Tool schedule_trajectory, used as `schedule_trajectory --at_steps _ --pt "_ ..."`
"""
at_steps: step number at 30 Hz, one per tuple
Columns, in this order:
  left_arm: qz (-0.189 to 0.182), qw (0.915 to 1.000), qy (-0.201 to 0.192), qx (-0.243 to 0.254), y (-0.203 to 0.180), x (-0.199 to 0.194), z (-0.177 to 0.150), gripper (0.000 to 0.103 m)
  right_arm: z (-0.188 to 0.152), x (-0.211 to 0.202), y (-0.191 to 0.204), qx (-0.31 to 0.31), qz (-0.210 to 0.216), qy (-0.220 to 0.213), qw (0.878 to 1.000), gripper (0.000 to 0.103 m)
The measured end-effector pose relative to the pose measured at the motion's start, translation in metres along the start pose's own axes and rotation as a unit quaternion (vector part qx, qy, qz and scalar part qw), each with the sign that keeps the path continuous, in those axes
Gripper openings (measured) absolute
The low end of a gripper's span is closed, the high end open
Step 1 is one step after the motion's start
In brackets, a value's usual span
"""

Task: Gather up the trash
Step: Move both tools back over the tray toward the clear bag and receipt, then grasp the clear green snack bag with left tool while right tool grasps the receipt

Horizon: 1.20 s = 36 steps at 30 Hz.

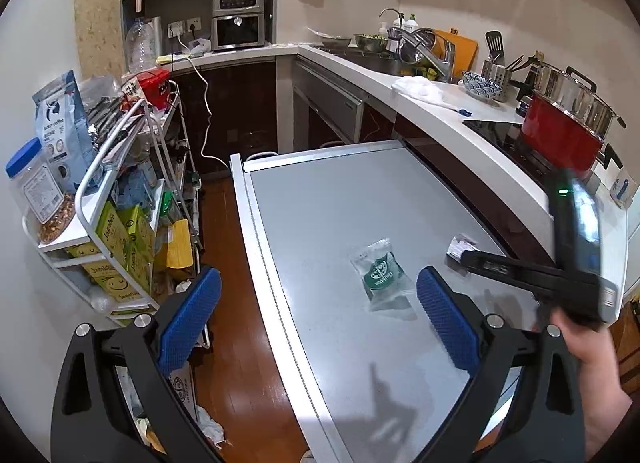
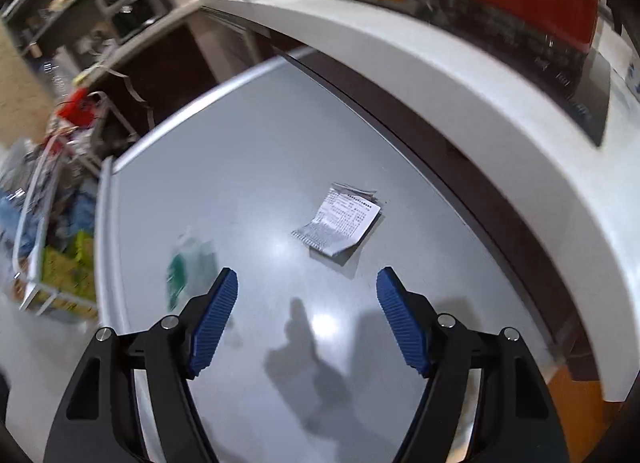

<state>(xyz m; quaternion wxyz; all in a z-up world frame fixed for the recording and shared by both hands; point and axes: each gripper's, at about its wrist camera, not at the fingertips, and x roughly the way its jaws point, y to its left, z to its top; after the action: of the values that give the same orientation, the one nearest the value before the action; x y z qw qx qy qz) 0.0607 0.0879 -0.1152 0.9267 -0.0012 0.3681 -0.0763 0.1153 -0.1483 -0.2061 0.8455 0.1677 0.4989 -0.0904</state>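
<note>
While both grippers hang over the grey table (image 1: 320, 199), findings run as follows.
Right gripper (image 2: 307, 283): jaws apart, nothing between them, short of the receipt.
Left gripper (image 1: 319, 295): spread wide, empty, near the table's front edge.
Crumpled receipt (image 2: 339, 223): flat on the table, toward the counter (image 2: 460, 95) side.
Green-printed clear wrapper (image 1: 380, 273): mid-table, well apart from the receipt.
Advice: lower the right pads to straddle the receipt's raised curl, then pinch.
</note>
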Motion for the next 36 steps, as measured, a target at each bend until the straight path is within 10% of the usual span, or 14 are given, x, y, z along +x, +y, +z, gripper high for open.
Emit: schedule_trajectory --at_steps 6,10,16,36 --pt "-0.014 0.9999 0.009 0.003 0.008 0.019 0.005 0.099 0.005 0.036 -0.001 0.049 -0.018 0.015 0.999 0.071" --pt "-0.023 0.9996 0.015 0.006 0.011 0.030 0.007 0.099 0.005 0.048 0.003 0.032 -0.022 0.019 0.999 0.043" --pt "-0.035 0.9991 0.025 0.008 0.010 0.048 0.010 0.099 0.005 0.047 -0.003 0.010 -0.026 0.014 1.000 0.040" --pt "-0.053 0.9980 0.034 0.007 0.004 0.066 0.018 0.099 0.028 0.048 0.022 -0.003 -0.076 -0.010 0.997 0.071"
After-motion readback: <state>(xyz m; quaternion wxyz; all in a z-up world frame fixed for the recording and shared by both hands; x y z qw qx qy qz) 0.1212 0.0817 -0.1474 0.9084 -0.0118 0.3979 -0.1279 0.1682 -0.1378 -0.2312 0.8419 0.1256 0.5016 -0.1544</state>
